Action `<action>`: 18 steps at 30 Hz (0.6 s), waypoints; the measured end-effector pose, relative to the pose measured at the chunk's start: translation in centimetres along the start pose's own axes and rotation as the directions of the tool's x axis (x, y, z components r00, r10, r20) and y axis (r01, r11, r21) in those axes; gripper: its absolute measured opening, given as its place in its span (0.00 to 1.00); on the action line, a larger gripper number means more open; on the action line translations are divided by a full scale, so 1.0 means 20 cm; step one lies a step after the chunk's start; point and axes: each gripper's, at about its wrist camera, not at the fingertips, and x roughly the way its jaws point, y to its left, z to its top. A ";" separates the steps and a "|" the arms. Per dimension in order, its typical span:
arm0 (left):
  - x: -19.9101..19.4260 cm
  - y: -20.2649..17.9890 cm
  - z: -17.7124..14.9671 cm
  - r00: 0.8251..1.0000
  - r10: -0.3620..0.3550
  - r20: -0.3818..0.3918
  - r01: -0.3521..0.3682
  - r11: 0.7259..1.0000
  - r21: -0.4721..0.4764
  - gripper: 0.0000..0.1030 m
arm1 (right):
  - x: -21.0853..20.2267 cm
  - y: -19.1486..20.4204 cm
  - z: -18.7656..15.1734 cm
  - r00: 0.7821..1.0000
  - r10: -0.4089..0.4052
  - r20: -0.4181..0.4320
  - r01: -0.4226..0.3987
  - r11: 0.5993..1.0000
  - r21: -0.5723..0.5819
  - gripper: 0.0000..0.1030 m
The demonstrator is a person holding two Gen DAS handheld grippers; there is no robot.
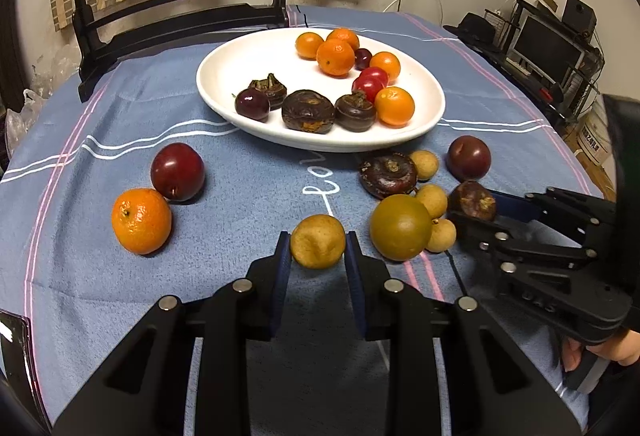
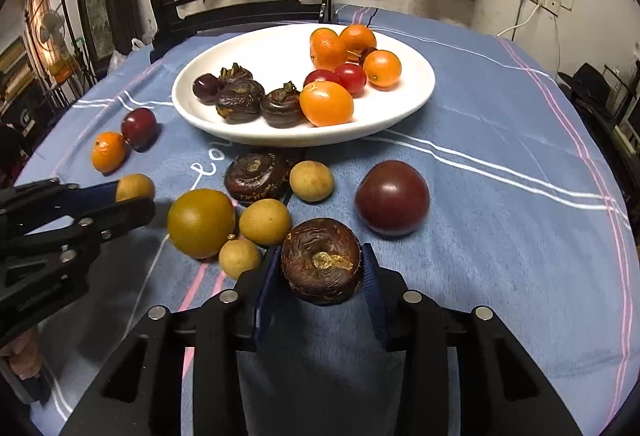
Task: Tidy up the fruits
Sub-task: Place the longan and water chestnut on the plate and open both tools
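We count three water chestnuts [image 1: 308, 111], four oranges [image 1: 335, 56] and some cherries on the white plate [image 1: 224, 75]. On the blue cloth [image 2: 500, 236] lie two plums [image 2: 392, 197], one orange [image 1: 141, 220], one olive-green fruit [image 2: 201, 222], four longans and two chestnuts. Our left gripper [image 1: 318, 242] is clamped on a longan [image 1: 317, 240]; our right gripper [image 2: 322, 268] pinches a chestnut [image 2: 322, 266] near the plate. A dark wooden stand [image 1: 180, 15], curtain and sockets lie behind.
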 end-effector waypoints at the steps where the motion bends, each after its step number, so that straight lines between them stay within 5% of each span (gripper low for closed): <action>1: -0.01 0.00 0.00 1.000 -0.004 -0.001 0.004 1.000 -0.003 0.26 | -0.03 -0.01 0.00 1.000 0.022 0.012 -0.022 1.000 0.015 0.39; 10: -0.16 -0.08 0.22 0.998 -0.003 0.070 -0.001 0.998 0.065 0.25 | -0.26 -0.02 0.24 0.978 0.127 0.163 -0.135 0.990 0.041 0.39; 18: 0.02 0.00 0.52 0.996 0.060 0.063 -0.062 0.998 0.022 0.25 | -0.03 -0.09 0.48 0.982 0.111 0.155 -0.131 0.984 0.122 0.39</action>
